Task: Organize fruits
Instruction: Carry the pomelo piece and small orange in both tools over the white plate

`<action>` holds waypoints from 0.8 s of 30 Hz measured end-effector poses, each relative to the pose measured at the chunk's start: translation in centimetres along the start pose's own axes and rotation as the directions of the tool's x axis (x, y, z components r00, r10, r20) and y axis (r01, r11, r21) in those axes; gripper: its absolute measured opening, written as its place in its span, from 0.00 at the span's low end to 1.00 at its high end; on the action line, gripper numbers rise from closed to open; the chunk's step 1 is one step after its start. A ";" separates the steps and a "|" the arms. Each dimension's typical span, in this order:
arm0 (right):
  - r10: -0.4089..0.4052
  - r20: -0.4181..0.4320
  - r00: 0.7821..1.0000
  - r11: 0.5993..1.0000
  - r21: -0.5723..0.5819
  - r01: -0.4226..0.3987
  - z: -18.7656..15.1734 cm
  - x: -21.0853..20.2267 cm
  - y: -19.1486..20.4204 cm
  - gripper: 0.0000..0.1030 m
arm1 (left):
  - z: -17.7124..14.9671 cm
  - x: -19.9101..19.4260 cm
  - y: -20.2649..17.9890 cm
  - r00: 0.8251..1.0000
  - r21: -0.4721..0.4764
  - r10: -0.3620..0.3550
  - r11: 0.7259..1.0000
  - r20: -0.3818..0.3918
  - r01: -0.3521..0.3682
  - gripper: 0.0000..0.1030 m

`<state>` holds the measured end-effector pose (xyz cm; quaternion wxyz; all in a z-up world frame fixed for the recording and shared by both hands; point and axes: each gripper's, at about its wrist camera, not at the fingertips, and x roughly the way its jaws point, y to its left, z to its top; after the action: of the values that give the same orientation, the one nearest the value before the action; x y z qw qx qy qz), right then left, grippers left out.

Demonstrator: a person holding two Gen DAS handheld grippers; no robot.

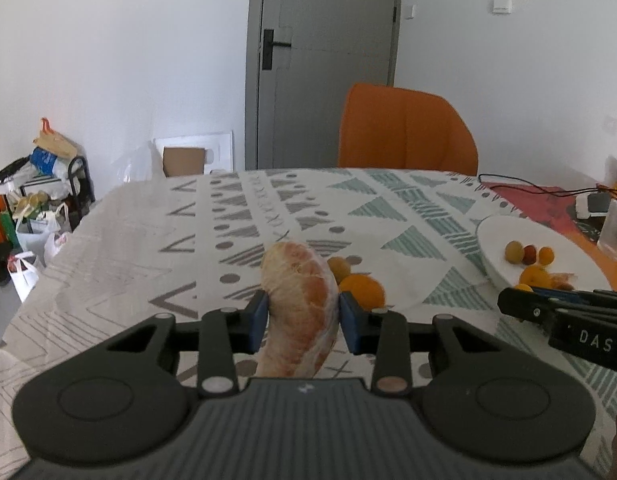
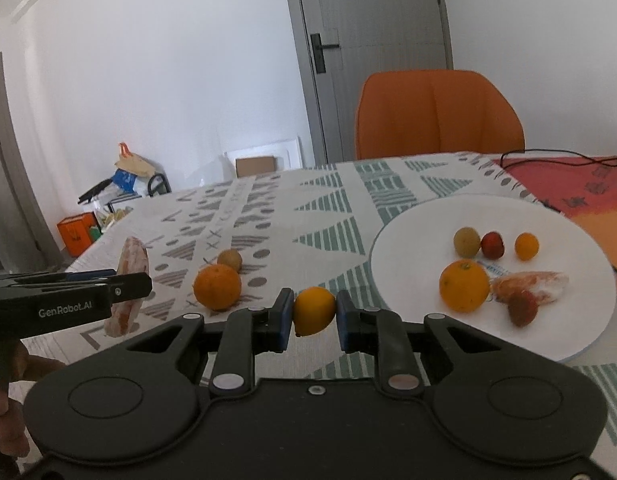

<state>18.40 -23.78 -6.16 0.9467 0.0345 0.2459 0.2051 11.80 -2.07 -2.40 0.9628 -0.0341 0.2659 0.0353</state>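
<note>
Both hands are carrying fruit toward the white plate [image 2: 392, 280], so the step in hand looks like the transfer: picked pieces held above the table [image 1: 120, 240] on their way to join what is already sorted.

The left gripper [image 1: 303, 314] is clamped on a peeled citrus segment [image 1: 298, 304], its blue pads pressing the pale flesh from either side; the segment stands nearly upright between them, clear of the cloth. The right gripper [image 2: 310, 314] is clamped on a small orange fruit [image 2: 313, 310], the fingers narrow and the fruit pinched at its middle.

On the plate, which sits toward the table's right edge, lie a large orange [image 2: 464, 285], another peeled segment [image 2: 536, 282], a reddish berry [image 2: 522, 308] and three small fruits in a row behind them. Still on the cloth, left of the plate, are a loose orange [image 2: 217, 286] and a small greenish-yellow fruit [image 2: 230, 260] just behind it.

The next move probably calls for bringing each piece over a bare part of the plate and releasing low (the round one could roll). The soft segment likely wants a gentle squeeze.
</note>
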 end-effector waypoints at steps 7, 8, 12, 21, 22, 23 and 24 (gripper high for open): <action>-0.006 0.046 0.999 1.000 0.010 0.005 0.5 -1.5 -1.1 0.20 | 0.8 -1.2 -1.7 0.999 0.030 -0.014 0.999 0.042 0.012 0.36; -0.008 0.050 0.999 1.000 0.014 0.007 0.6 -1.6 -1.3 0.20 | 1.0 -1.3 -2.0 0.999 0.033 -0.019 0.999 0.045 0.018 0.36; -0.019 0.064 0.998 0.999 0.032 0.017 0.8 -1.8 -2.3 0.20 | 1.4 -1.5 -3.1 0.997 0.036 -0.051 0.998 0.050 0.050 0.36; -0.070 0.082 0.994 0.996 0.068 0.064 1.2 -2.1 -4.8 0.20 | 2.4 -0.6 -6.0 0.992 0.081 -0.108 0.991 0.064 0.103 0.36; -0.075 0.082 0.994 0.995 0.071 0.070 1.2 -2.0 -5.1 0.20 | 2.5 -0.4 -6.3 0.991 0.085 -0.117 0.990 0.063 0.112 0.36; -0.082 0.081 0.993 0.994 0.076 0.076 1.1 -2.0 -5.4 0.20 | 2.5 -0.2 -6.6 0.990 0.088 -0.124 0.989 0.062 0.118 0.36; -0.089 0.079 0.993 0.993 0.081 0.083 1.1 -1.9 -5.7 0.20 | 2.5 0.0 -6.9 0.990 0.092 -0.130 0.988 0.060 0.124 0.36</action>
<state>19.58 -29.71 -5.28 0.9620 0.0688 0.2156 0.1528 13.67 -8.73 0.12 0.9719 -0.0074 0.2325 -0.0369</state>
